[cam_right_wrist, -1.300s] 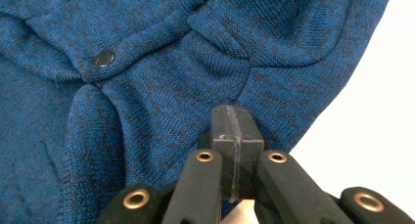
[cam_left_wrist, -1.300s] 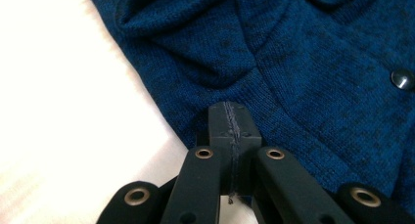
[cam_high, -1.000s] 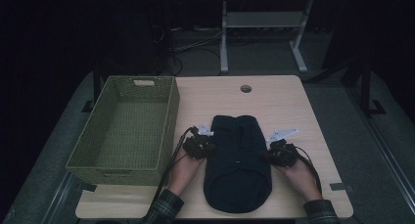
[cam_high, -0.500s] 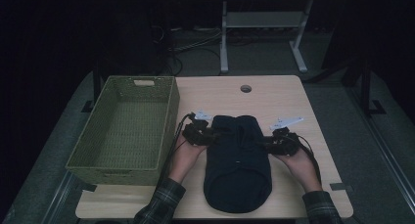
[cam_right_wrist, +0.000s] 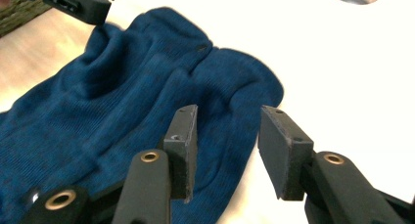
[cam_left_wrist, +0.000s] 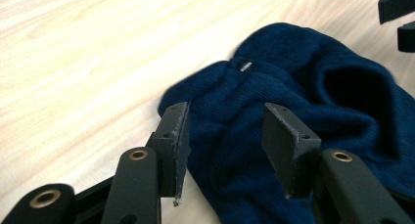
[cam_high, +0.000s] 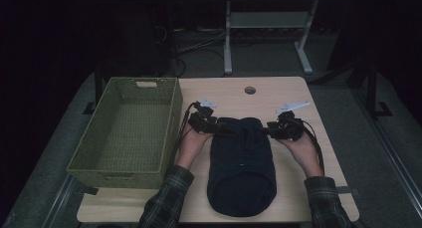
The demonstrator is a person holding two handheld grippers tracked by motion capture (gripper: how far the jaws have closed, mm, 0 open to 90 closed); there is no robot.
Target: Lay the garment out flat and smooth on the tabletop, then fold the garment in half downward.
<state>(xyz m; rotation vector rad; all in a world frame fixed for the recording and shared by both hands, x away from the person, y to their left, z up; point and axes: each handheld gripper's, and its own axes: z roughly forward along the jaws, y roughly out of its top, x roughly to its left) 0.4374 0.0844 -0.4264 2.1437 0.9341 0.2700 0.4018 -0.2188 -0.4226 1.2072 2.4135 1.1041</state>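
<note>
A dark blue knitted garment (cam_high: 241, 166) lies folded lengthwise on the wooden table (cam_high: 224, 96), its far end rumpled. My left gripper (cam_high: 215, 127) is at that end's left corner, and my right gripper (cam_high: 267, 129) is at its right corner. In the left gripper view the gripper (cam_left_wrist: 226, 136) is open, its jaws straddling the blue cloth (cam_left_wrist: 293, 97) at the edge. In the right gripper view the gripper (cam_right_wrist: 227, 141) is open over the garment's corner (cam_right_wrist: 230, 97), one jaw above cloth and the other above bare table.
A green woven basket (cam_high: 130, 128) stands empty on the table's left side, close to my left hand. A round cable hole (cam_high: 250, 90) sits in the table beyond the garment. Dark floor with cables and a white frame lies past the far edge.
Both hands have moved away from me along the garment's sides, from its middle to its far end. The far end now looks rumpled.
</note>
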